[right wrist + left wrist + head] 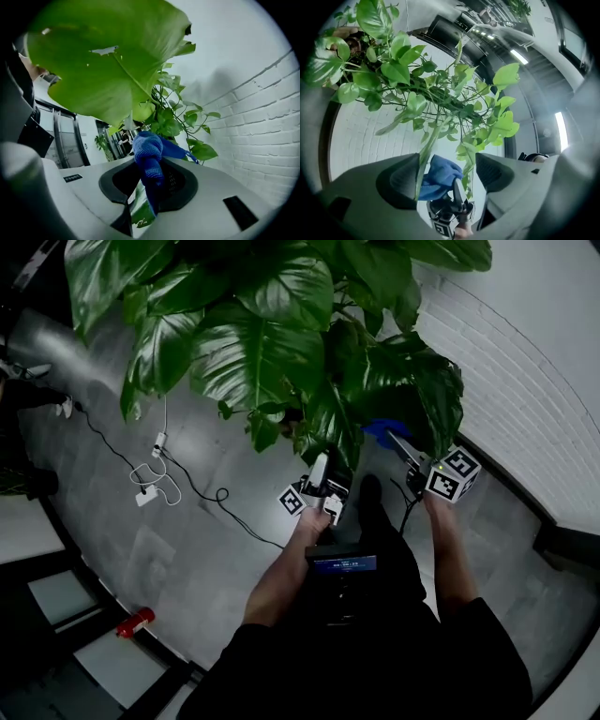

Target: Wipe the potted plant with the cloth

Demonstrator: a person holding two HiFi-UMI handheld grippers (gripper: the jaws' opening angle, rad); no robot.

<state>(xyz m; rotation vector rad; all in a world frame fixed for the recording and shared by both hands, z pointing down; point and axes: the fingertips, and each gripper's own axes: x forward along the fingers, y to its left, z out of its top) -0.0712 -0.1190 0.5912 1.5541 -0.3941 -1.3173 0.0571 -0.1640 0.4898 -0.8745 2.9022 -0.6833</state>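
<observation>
Closest to me, the person holds both tools up under the foliage. The left gripper (320, 476) stands with its jaws spread wide; in the left gripper view (447, 174) a thin trailing stem (424, 150) hangs down between them, close to one pad, with nothing pressing on it. Just beside it, the right gripper (405, 450) is clamped tight on the blue cloth (383, 432), which bunches out past the jaws (149, 185) as a thick fold (148, 152), raised toward the underside of a big leaf (105, 56) but apart from it.

Above them spreads the potted plant (272, 343); its pot is hidden from me. Behind it runs the white brick wall (525, 399).

I'd judge the wiping under way but far from finished: the cloth is gripped and among the leaves, touching none that I can see, and no leaf looks plainly cleaned.
</observation>
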